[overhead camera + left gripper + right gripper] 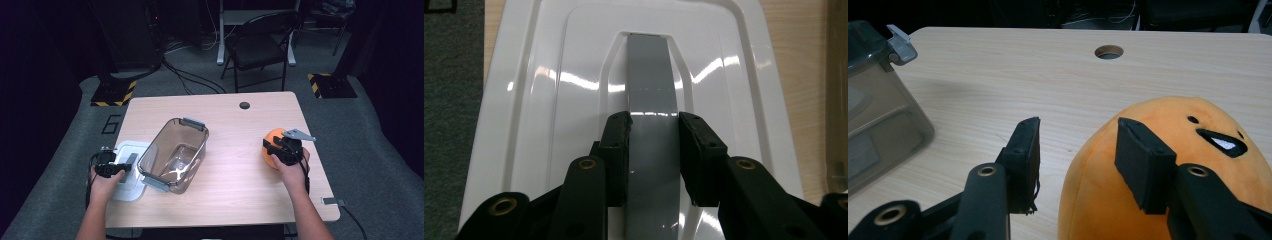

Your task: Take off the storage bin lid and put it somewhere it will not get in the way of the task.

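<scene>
Two forearms came in over the near edge of the table (235, 200), one to each side, with a broad stretch of bare wood between them. On the person's left, the left gripper (121, 170) sat low over a white lid (131, 192) that lay flat at the table's left edge, its near corner close to the rim. In the left gripper view its black jaws stood on either side of the lid's grey handle strip (650, 100), the pads close against its two long sides; whether they actually squeezed it I could not tell. The lid's far side lay right beside, perhaps partly under, a clear smoky container (173, 154) with grey latches, which sat at a slant in the left-middle of the table, open and empty.

On the right, the right gripper (268, 146) met an orange plush toy (272, 137) sitting near the table's right edge. In the right gripper view the jaws were spread: one pad rested on the toy's (1128, 185) rounded top, the other hung free over the wood beside it, so nothing was pinched. Between toy and container the wood was open. Farther back, a cable hole (244, 105) marked the far edge, and beyond it a folding chair (260, 45) stood on the grey floor.
</scene>
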